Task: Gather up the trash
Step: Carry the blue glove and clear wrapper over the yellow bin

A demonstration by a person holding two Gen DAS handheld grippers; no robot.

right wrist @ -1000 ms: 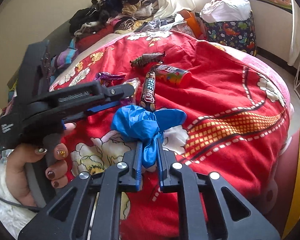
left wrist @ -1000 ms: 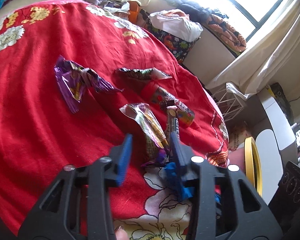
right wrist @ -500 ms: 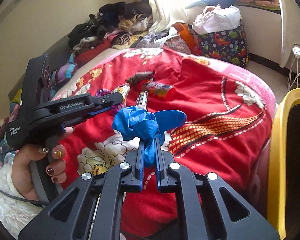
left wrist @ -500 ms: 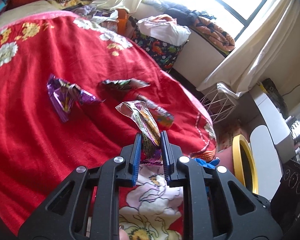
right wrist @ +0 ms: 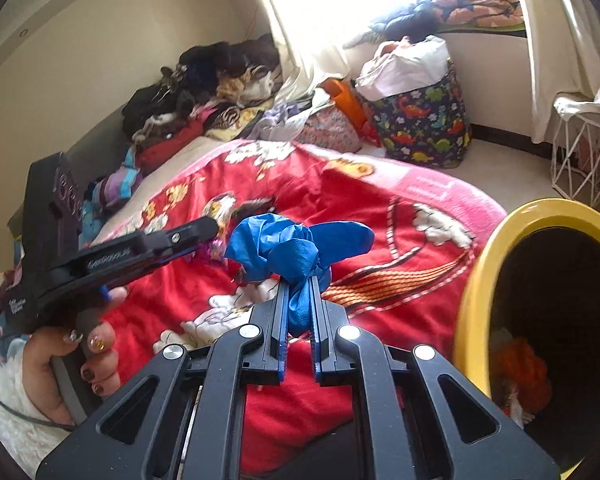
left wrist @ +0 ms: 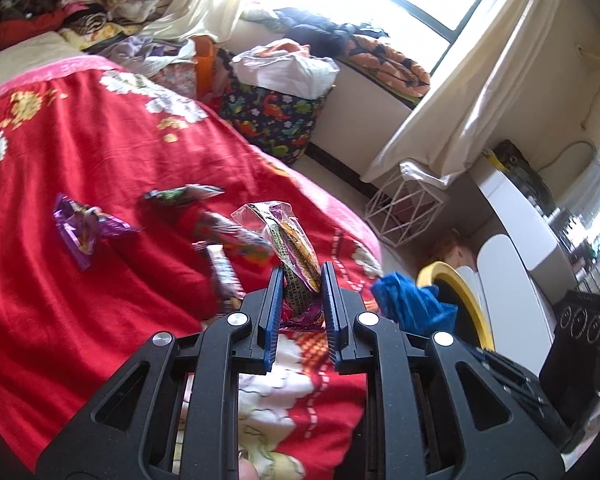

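My left gripper is shut on a crinkled snack wrapper and holds it above the red blanket. My right gripper is shut on a crumpled blue glove, lifted above the blanket beside the yellow bin. The glove also shows in the left wrist view. On the blanket lie a purple wrapper, a green-and-white wrapper, a colourful tube wrapper and a candy bar. The left gripper shows in the right wrist view.
The yellow bin stands on the floor at the bed's right edge, with orange trash inside. A dinosaur-print bag, a white wire basket and piles of clothes surround the bed.
My left gripper closed on the snack wrapper and lifted it off the blanket. My right gripper carried the blue glove to the right, toward the yellow bin.
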